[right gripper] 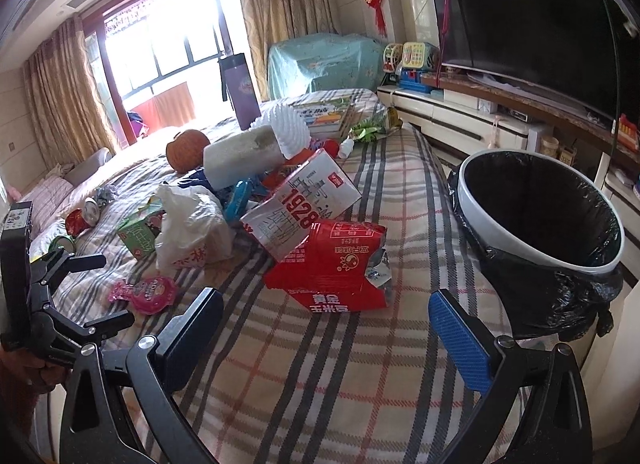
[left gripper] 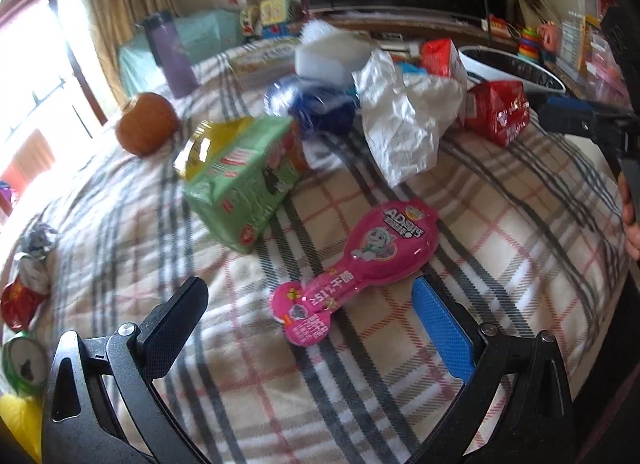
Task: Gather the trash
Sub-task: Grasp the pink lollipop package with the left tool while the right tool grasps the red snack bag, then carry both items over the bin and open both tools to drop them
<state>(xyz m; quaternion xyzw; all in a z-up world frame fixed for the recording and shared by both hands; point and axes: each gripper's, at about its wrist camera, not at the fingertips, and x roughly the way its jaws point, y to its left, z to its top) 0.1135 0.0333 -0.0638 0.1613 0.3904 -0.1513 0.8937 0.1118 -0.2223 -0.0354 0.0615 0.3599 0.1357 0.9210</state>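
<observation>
My left gripper (left gripper: 308, 300) is spread wide and empty, straddling the pink candy wrapper (left gripper: 352, 264) on the plaid blanket (left gripper: 500, 232); I'd lower flat and pinch its narrow neck. My right gripper (right gripper: 326, 314) gapes empty before the torn red carton (right gripper: 332, 268). The black-lined bin (right gripper: 540, 219) sits right; the green carton (left gripper: 240, 179) crowds left.

Pink candy wrapper (left gripper: 352, 272) flat on plaid blanket (left gripper: 500, 232), torn red carton (right gripper: 332, 268) near black-lined bin (right gripper: 544, 223)
</observation>
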